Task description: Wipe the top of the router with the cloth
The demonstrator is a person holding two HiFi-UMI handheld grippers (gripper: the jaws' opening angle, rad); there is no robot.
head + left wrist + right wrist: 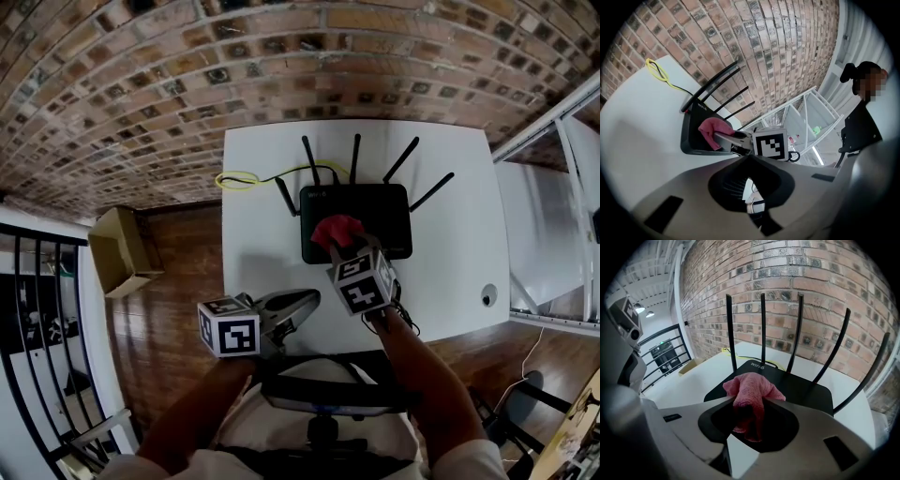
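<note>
A black router (375, 211) with several upright antennas lies on the white table (262, 253). My right gripper (338, 244) is shut on a bunched pink cloth (336, 228), which hangs over the router's front left part. In the right gripper view the cloth (750, 390) bulges out between the jaws just above the router's top (806, 394). My left gripper (309, 300) hovers at the table's front edge, apart from the router, jaws together and nothing in them. The left gripper view shows the router (691, 126), the cloth (712, 130) and the right gripper (724, 139) from the side.
A yellow cable (239, 179) runs from the router's back to the table's far left. A small round thing (487, 296) sits at the table's right front. A cardboard box (127, 251) stands on the floor at left, by a black railing. A person (862, 122) stands at right.
</note>
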